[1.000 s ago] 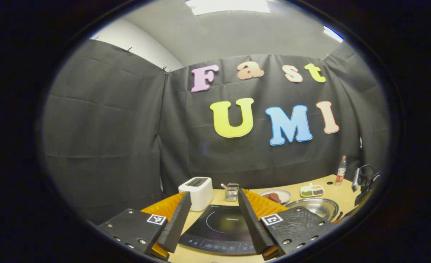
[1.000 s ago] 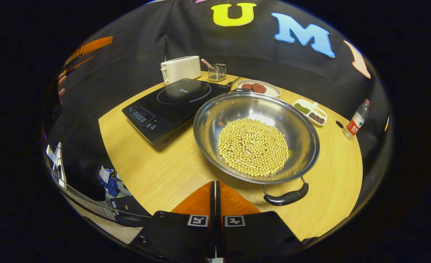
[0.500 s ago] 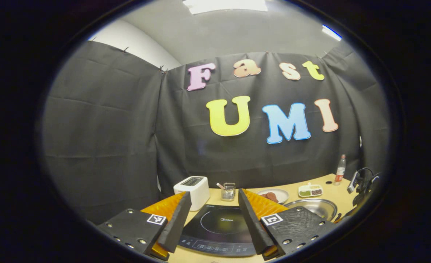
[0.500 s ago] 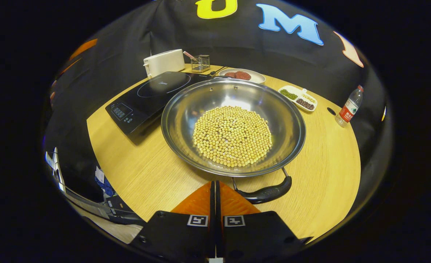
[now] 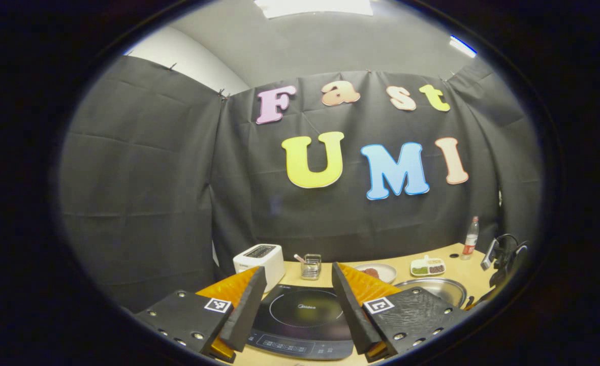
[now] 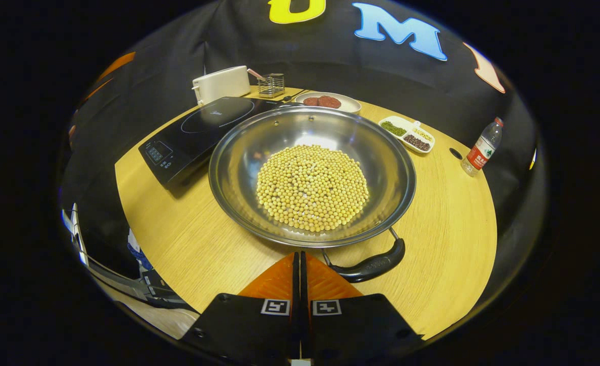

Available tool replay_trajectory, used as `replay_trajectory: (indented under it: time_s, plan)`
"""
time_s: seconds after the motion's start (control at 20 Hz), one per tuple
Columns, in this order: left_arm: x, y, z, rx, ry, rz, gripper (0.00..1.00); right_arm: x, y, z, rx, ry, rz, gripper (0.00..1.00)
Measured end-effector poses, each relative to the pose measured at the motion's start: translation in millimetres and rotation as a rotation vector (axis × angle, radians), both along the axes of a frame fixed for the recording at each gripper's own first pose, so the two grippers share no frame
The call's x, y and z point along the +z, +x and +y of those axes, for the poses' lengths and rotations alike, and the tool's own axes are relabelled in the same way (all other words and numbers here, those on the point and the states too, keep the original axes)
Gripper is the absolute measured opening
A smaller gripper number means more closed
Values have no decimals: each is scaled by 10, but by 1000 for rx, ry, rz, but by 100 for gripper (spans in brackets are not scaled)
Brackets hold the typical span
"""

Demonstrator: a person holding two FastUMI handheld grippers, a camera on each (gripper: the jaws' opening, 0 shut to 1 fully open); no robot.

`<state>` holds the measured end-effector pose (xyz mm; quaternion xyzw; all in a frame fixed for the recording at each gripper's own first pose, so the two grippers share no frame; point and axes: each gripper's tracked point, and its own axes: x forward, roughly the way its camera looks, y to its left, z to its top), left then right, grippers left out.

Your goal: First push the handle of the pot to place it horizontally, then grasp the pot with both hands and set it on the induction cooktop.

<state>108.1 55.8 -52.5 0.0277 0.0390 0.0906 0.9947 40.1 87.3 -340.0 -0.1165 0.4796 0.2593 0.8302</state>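
A wide steel pot (image 6: 396,168) full of yellow beans rests on the wooden table, right of the black induction cooktop (image 6: 203,129). Its near black handle (image 6: 373,264) points toward me, slightly to the right. My right gripper (image 6: 300,256) is shut with nothing in it, its tips just left of that handle, apart from it. In the left gripper view, my left gripper (image 5: 294,284) stands open above the near edge of the cooktop (image 5: 305,317), and the pot's rim (image 5: 434,287) shows to its right.
At the table's back stand a white toaster (image 6: 221,84), a wire holder (image 6: 271,85), a plate of brown food (image 6: 327,101), a divided dish of beans (image 6: 406,134) and a water bottle (image 6: 480,152). The table's front edge runs left of my right gripper.
My right gripper has moved closer to the pot's near handle, staying shut. The left gripper view has drifted slightly, with the cooktop lower in it; that gripper stays open.
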Motion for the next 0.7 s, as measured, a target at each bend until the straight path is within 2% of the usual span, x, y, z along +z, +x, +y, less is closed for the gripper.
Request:
replay_trajectory:
  time_s: [0.05,0.2,0.25,0.3,0.35,0.4,0.45,0.6,0.7]
  plan:
    - [5,11,-18,-2,1,-1,79,6,47,-30,-8,-3,-4,0]
    - [-8,27,-99,-9,3,1,76,3,170,-103,-32,-4,-9,2]
    - [14,40,-117,-11,5,2,79,-1,192,-138,-34,-9,-8,2]
    - [12,43,-122,-11,7,1,79,-12,223,-163,-38,-10,-10,0]
    - [19,55,-135,-11,8,1,76,-14,249,-180,-42,-10,-10,2]
    - [8,57,-148,-10,9,2,79,-15,266,-196,-46,-11,-11,2]
    - [3,58,-147,-8,11,5,76,-20,297,-212,-48,-14,-12,2]
    - [-1,77,-164,-5,14,9,76,-36,369,-273,-50,-22,-22,2]
    - [-16,68,-176,-1,18,13,80,-46,427,-318,-63,-23,-24,2]
